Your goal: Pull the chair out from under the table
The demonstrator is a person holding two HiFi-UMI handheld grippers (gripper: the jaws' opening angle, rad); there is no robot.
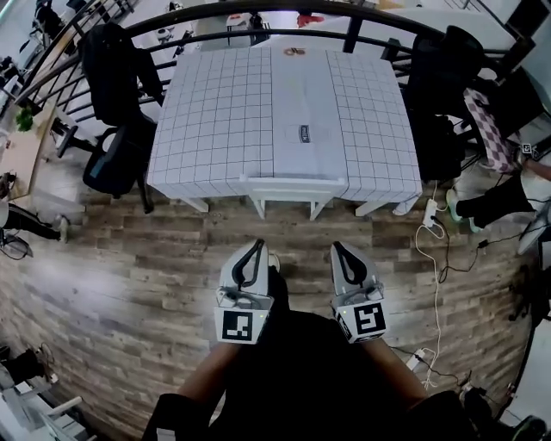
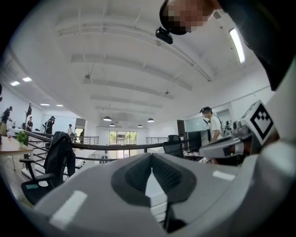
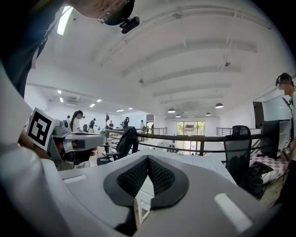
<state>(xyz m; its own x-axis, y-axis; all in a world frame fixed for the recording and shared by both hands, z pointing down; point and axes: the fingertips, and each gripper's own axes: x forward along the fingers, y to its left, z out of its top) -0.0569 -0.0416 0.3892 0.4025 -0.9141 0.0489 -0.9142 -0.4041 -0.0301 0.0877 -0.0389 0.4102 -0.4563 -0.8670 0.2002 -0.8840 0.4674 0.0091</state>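
Tabletop point(image 1: 215, 112) first: one, square, under a grid cloth, with one dark curved railing point(image 1: 258, 9) behind it. Two black office chairs flank it, one at the left point(image 1: 116, 151) with a dark jacket draped over it and one at the right point(image 1: 439, 95). One white chair point(image 1: 293, 188) sits tucked under the tabletop's near edge, with only its back rail and front legs showing between the table legs. Nothing lies on the plank floor point(image 1: 129, 276) between it and the grippers. There are two of those, the left gripper point(image 1: 256, 245) and the right gripper point(image 1: 337, 247), side by side and well short of the chair. Both have their jaws pressed together and are holding nothing. Off to the right, one white cable point(image 1: 435, 284) trails from one power strip point(image 1: 430, 212).
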